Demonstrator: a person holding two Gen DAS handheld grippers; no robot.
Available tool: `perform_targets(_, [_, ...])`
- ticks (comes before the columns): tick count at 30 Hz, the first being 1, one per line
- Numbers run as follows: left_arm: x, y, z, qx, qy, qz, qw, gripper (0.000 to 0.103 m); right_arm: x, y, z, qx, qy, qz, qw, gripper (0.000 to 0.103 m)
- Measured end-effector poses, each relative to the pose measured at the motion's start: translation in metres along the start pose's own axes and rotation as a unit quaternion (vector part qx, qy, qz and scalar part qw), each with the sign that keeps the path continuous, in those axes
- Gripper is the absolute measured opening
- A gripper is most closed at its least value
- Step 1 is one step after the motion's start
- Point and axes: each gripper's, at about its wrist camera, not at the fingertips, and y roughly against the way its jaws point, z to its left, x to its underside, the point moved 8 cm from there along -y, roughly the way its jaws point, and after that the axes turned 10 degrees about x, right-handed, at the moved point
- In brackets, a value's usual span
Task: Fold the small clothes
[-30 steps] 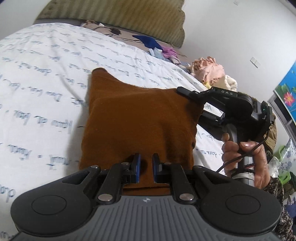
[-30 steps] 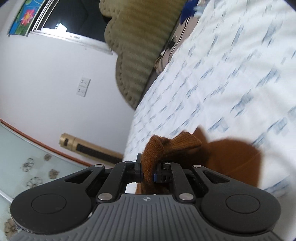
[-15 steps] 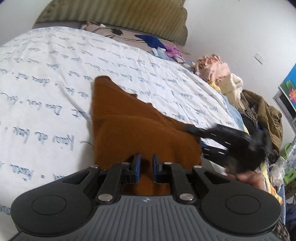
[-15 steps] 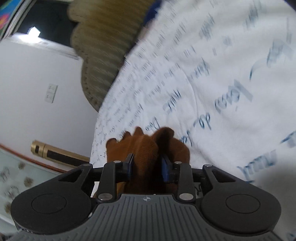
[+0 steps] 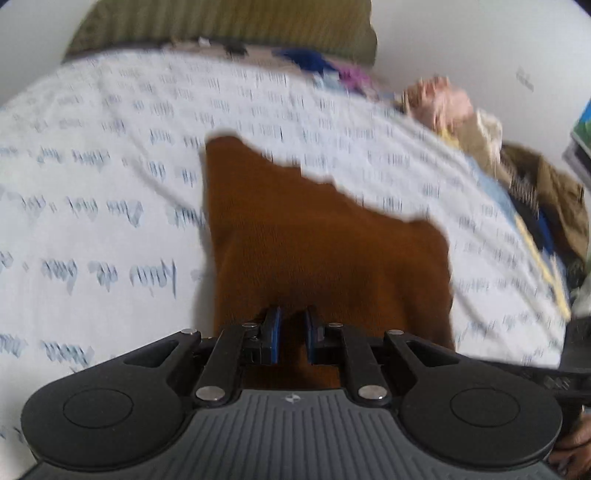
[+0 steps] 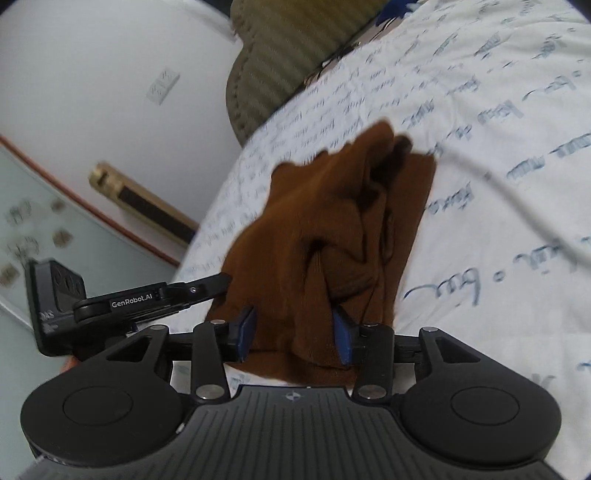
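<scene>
A brown knitted garment (image 5: 314, 243) lies on the white bed sheet with blue writing (image 5: 92, 192). My left gripper (image 5: 292, 334) is shut on its near edge, the blue pads close together with cloth between them. In the right wrist view the same garment (image 6: 332, 236) lies bunched in folds. My right gripper (image 6: 293, 332) is open, its blue pads wide apart on either side of the cloth's near end. The left gripper's body (image 6: 122, 306) shows at the left of that view.
An olive ribbed headboard (image 5: 229, 22) stands at the far end of the bed. A heap of mixed clothes (image 5: 498, 147) lies along the right side. A wall with a socket (image 6: 162, 86) and a glass panel (image 6: 44, 229) are at the bed's other side.
My right gripper has opened and let go of the brown cloth, which now lies bunched on the sheet. My left gripper stays shut on the near edge and has shifted a little.
</scene>
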Motion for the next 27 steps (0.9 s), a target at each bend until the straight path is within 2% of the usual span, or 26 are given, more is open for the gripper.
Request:
perform_targets(1, [0.006, -0.003, 0.000, -0.004, -0.003, 0.004, 1.0000, 0.013, 0.004, -0.011, -0.001, 0.012, -0.003, 0.009, 1.000, 0.046])
perform_targets(2, [0.010, -0.004, 0.000, -0.009, -0.009, 0.005, 0.9999, 0.013, 0.007, -0.021, -0.002, 0.021, -0.007, 0.017, 1.000, 0.040])
perform_targets(3, [0.014, -0.004, -0.001, -0.012, -0.014, 0.005, 0.9998, 0.013, 0.008, -0.023, -0.002, 0.029, -0.006, 0.012, 0.999, 0.027])
perform_targets(4, [0.017, -0.002, -0.002, -0.012, -0.018, 0.006, 0.9997, 0.013, 0.008, -0.021, 0.001, 0.037, -0.001, 0.006, 0.999, 0.024])
perform_targets(6, [0.021, 0.001, -0.004, -0.012, -0.022, 0.013, 0.9996, 0.013, 0.005, -0.009, 0.009, 0.021, -0.002, -0.012, 1.000, 0.018])
perform_targets(8, [0.023, 0.005, -0.004, -0.012, -0.019, 0.019, 0.9996, 0.013, 0.000, 0.011, 0.016, -0.004, -0.012, -0.027, 1.000, 0.017])
perform_targets(12, [0.027, 0.009, -0.008, -0.019, -0.024, 0.027, 0.9992, 0.014, -0.007, 0.041, 0.013, -0.027, -0.036, -0.033, 0.998, 0.017])
perform_targets(13, [0.029, 0.008, -0.009, -0.024, -0.031, 0.030, 0.9988, 0.014, -0.008, 0.044, 0.010, -0.023, -0.037, -0.034, 0.998, 0.017])
perform_targets(16, [0.034, 0.006, -0.012, -0.038, -0.046, 0.033, 0.9976, 0.014, -0.004, 0.042, -0.010, 0.030, -0.027, -0.024, 0.999, 0.017])
perform_targets(20, [0.038, 0.006, -0.015, -0.049, -0.060, 0.036, 0.9964, 0.013, 0.003, 0.042, -0.014, 0.044, -0.030, -0.035, 0.998, 0.020])
perform_targets(22, [0.038, 0.006, -0.015, -0.050, -0.060, 0.037, 0.9962, 0.013, 0.007, 0.042, -0.006, 0.029, -0.017, -0.033, 0.999, 0.033])
perform_targets(24, [0.039, 0.007, -0.016, -0.051, -0.063, 0.041, 0.9959, 0.013, 0.009, 0.036, 0.002, 0.031, -0.003, -0.032, 0.999, 0.080])
perform_targets(25, [0.040, 0.006, -0.017, -0.052, -0.068, 0.044, 0.9953, 0.013, 0.010, 0.032, 0.004, 0.041, 0.010, -0.034, 0.999, 0.086])
perform_targets(26, [0.042, 0.005, -0.017, -0.053, -0.072, 0.048, 0.9948, 0.013, 0.012, 0.025, 0.007, 0.054, 0.029, -0.035, 0.997, 0.083])
perform_targets(27, [0.044, 0.005, -0.017, -0.053, -0.072, 0.051, 0.9947, 0.013, 0.015, 0.018, 0.008, 0.065, 0.043, -0.031, 0.996, 0.071])
